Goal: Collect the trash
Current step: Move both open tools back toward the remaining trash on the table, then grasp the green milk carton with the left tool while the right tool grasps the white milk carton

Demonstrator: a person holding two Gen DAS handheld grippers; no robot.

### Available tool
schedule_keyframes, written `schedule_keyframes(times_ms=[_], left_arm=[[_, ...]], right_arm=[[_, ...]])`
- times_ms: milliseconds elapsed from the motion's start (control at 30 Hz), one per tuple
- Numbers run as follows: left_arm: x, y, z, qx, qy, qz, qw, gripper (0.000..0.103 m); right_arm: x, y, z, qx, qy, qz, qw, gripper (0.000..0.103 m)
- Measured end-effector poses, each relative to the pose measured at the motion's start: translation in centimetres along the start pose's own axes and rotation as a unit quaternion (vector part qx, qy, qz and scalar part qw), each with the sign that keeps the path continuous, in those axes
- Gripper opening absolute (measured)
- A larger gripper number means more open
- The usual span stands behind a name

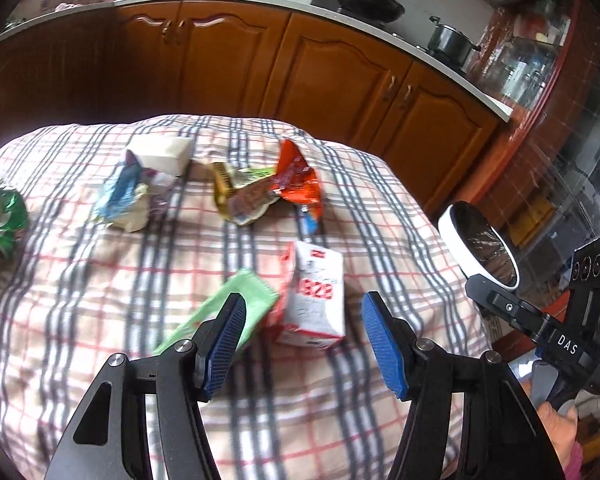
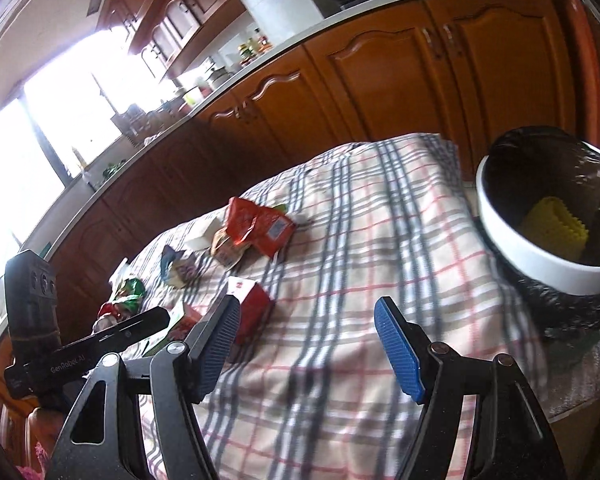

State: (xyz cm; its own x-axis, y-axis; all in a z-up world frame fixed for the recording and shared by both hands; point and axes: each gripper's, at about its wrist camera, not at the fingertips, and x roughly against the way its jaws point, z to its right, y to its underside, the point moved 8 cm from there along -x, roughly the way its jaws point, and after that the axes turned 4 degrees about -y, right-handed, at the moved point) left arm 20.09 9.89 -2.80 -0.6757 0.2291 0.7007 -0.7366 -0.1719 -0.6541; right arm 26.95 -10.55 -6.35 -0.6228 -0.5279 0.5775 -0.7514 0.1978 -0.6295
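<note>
Plaid tablecloth (image 1: 100,320) strewn with blurred, seemingly crumpled wrappers (image 1: 296,178), left tongs (image 1: 302,316) and right tongs (image 2: 308,320) apart, empty

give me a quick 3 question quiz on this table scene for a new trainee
1. True or false: the left gripper holds a piece of trash.
2. What already lies in the bin?
A. an orange wrapper
B. a yellow ridged thing
C. a milk carton
3. Fill in: the carton lies right beside a flat ____ packet.

Key
1. False: both grippers, the right gripper too, are open with nothing between the fingers.
2. B: the yellow ridged thing; the orange wrapper lies on the checked cloth.
3. green
</note>
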Motion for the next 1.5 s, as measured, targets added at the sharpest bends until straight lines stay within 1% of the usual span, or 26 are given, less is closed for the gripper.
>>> schedule_keyframes(times_ms=[200, 267, 300, 500, 567, 667, 733, 767, 800, 833, 867, 1033, 1133, 1200, 1233, 1367, 1467, 1500], left_arm=[[1.3, 0.3, -2.4, -0.007, -0.015, 0.003, 0.9999, 0.061], [1.4, 0.4, -2.8, -0.017, -0.016, -0.001, 0.9997, 0.065], [1.4, 0.5, -2.9, -0.024, -0.017, -0.004, 0.9996, 0.066], [-0.3, 1.0, -2.7, -0.082, -0.034, -0.020, 0.9958, 0.066], [-1.0, 1.1, -2.7, -0.095, -0.043, -0.025, 0.9943, 0.069], [-2.1, 1.3, -2.9, -0.103, -0.058, -0.033, 0.9925, 0.069], [-2.7, 1.4, -3.0, -0.107, -0.064, -0.035, 0.9916, 0.065], [-3.0, 1.5, -3.2, -0.107, -0.067, -0.035, 0.9914, 0.050], [-3.2, 1.6, -3.2, -0.107, -0.065, -0.037, 0.9915, 0.044], [-3.4, 1.7, -3.4, -0.104, -0.064, -0.039, 0.9917, 0.033], [-3.3, 1.6, -3.7, -0.095, -0.066, -0.035, 0.9927, 0.031], [-2.0, 1.0, -6.4, -0.030, -0.069, -0.011, 0.9971, 0.031], [-1.5, 0.9, -7.7, 0.003, -0.072, -0.004, 0.9974, 0.031], [-1.4, 1.0, -8.0, 0.014, -0.074, -0.001, 0.9972, 0.031], [-1.3, 1.0, -8.1, 0.018, -0.075, 0.001, 0.9970, 0.031], [-1.3, 1.2, -8.1, 0.025, -0.073, -0.001, 0.9970, 0.031], [-1.3, 1.3, -7.7, 0.023, -0.070, -0.001, 0.9973, 0.031], [-1.4, 1.3, -7.4, 0.022, -0.068, -0.002, 0.9974, 0.031]], right_arm=[[-1.6, 0.9, -1.9, 0.010, -0.016, -0.020, 1.000, 0.071], [-2.2, 1.2, -2.6, 0.012, -0.021, -0.028, 0.999, 0.071], [-2.4, 1.3, -2.9, 0.013, -0.023, -0.031, 0.999, 0.071], [-3.5, 2.0, -4.1, 0.020, -0.029, -0.045, 0.998, 0.071], [-3.8, 2.1, -4.3, 0.021, -0.029, -0.049, 0.998, 0.071], [-4.4, 2.4, -4.7, 0.021, -0.031, -0.056, 0.998, 0.071], [-4.9, 2.5, -4.9, 0.021, -0.031, -0.060, 0.997, 0.071], [-5.0, 2.6, -5.0, 0.022, -0.032, -0.061, 0.997, 0.071], [-5.3, 2.6, -5.2, 0.023, -0.032, -0.063, 0.997, 0.071], [-5.4, 2.7, -5.2, 0.024, -0.031, -0.065, 0.997, 0.071], [-5.6, 2.8, -5.3, 0.025, -0.031, -0.066, 0.997, 0.071], [-7.1, 2.9, -6.2, 0.029, -0.033, -0.078, 0.996, 0.071], [-8.6, 3.2, -7.1, 0.042, -0.025, -0.090, 0.995, 0.071], [-9.6, 3.5, -7.6, 0.050, -0.015, -0.098, 0.994, 0.071], [-10.4, 3.8, -8.0, 0.057, -0.002, -0.106, 0.993, 0.071], [-12.8, 4.6, -8.3, 0.065, 0.030, -0.123, 0.990, 0.072], [-13.7, 4.7, -8.2, 0.063, 0.039, -0.126, 0.989, 0.072], [-13.8, 4.7, -8.1, 0.065, 0.040, -0.125, 0.989, 0.069]])
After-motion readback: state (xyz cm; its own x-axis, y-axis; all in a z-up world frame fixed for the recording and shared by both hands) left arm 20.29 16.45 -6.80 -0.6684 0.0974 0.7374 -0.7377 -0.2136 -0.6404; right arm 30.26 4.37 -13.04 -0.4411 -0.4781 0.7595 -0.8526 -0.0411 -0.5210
